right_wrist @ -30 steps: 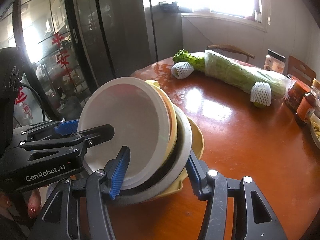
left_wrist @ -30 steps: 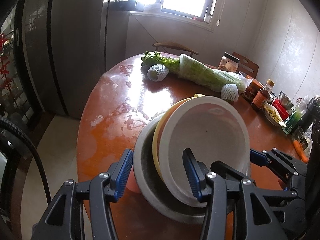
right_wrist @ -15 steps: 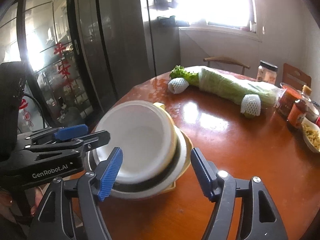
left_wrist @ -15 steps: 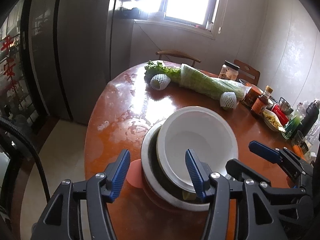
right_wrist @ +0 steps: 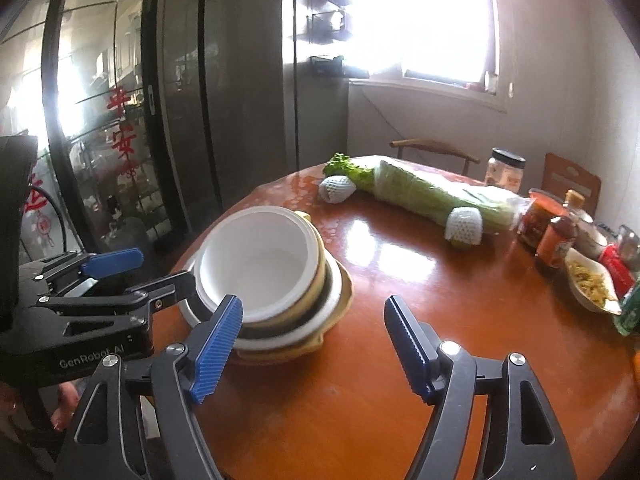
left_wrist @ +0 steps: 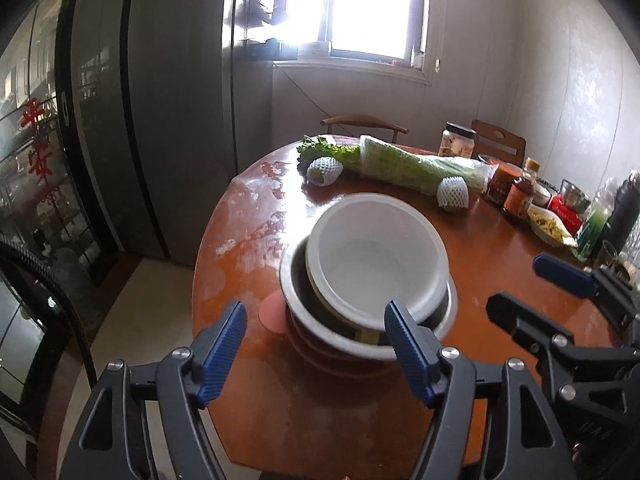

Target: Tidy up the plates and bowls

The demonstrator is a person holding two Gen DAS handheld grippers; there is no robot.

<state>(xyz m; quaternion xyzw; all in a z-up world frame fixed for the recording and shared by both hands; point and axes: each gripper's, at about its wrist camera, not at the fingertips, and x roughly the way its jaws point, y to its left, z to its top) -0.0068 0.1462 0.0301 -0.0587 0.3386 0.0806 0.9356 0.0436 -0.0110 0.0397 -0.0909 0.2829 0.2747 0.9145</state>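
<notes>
A stack of nested bowls and plates stands flat on the round orange-brown table. A white bowl is on top, a grey bowl is under it, and a pink plate is at the bottom. In the right wrist view the white bowl sits in a yellow bowl over a yellow plate. My left gripper hangs just short of the stack's near rim, jaws opening, pads pressing on nothing. My right gripper is to the right of the stack, jaws opening over bare table.
A bagged cabbage and two foam-netted fruits lie at the far side. Jars and sauce bottles and a dish of food crowd the right edge. The table's left edge drops to the floor beside a tall dark fridge.
The stack was tilted up between both grippers; now it sits flat on the table. Both grippers have let go, widened, and drawn back and up from it.
</notes>
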